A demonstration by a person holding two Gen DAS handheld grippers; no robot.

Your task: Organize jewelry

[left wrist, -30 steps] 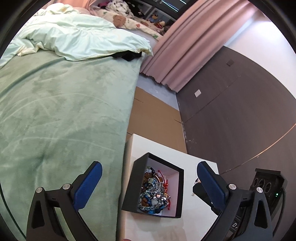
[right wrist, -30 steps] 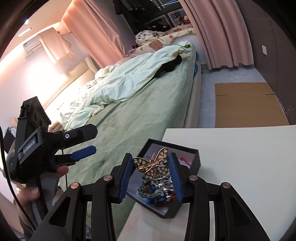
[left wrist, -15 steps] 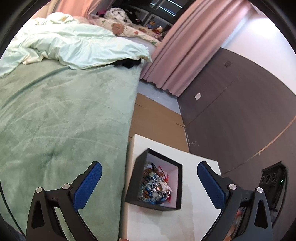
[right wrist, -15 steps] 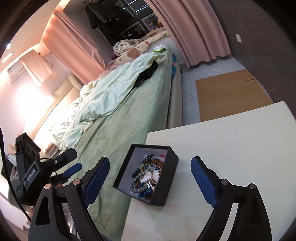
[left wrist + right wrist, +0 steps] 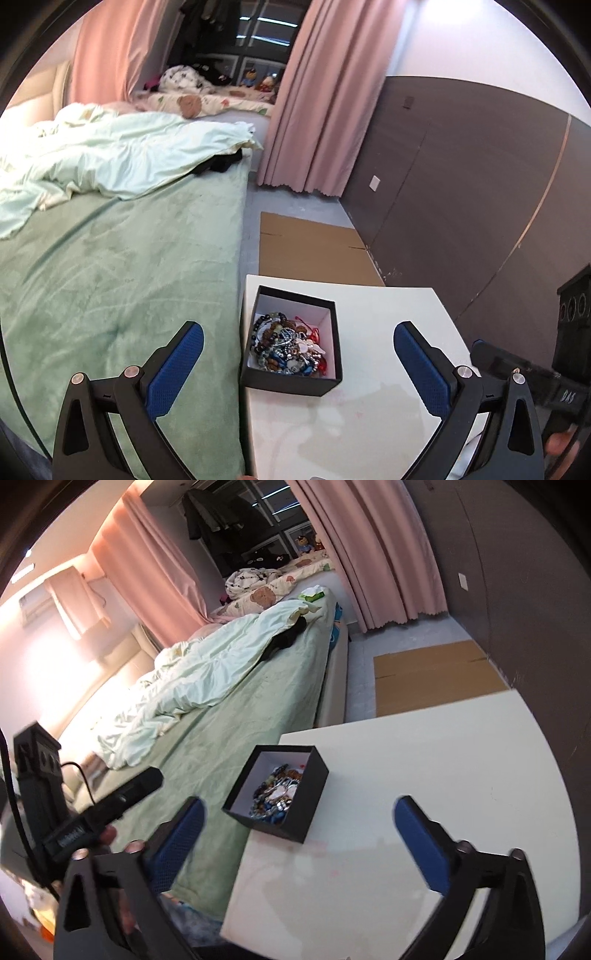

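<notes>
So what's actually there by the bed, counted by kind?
Black box: 1
Heap of jewelry inside it: 1, pieces too tangled to count
White table: 1
Tongs, left and right: 2, both empty
Total: 5

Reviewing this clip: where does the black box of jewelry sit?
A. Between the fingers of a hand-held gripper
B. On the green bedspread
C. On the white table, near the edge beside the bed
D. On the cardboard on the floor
C: the black box rests on the white table, at its bed-side edge, clear of both open grippers.
</notes>
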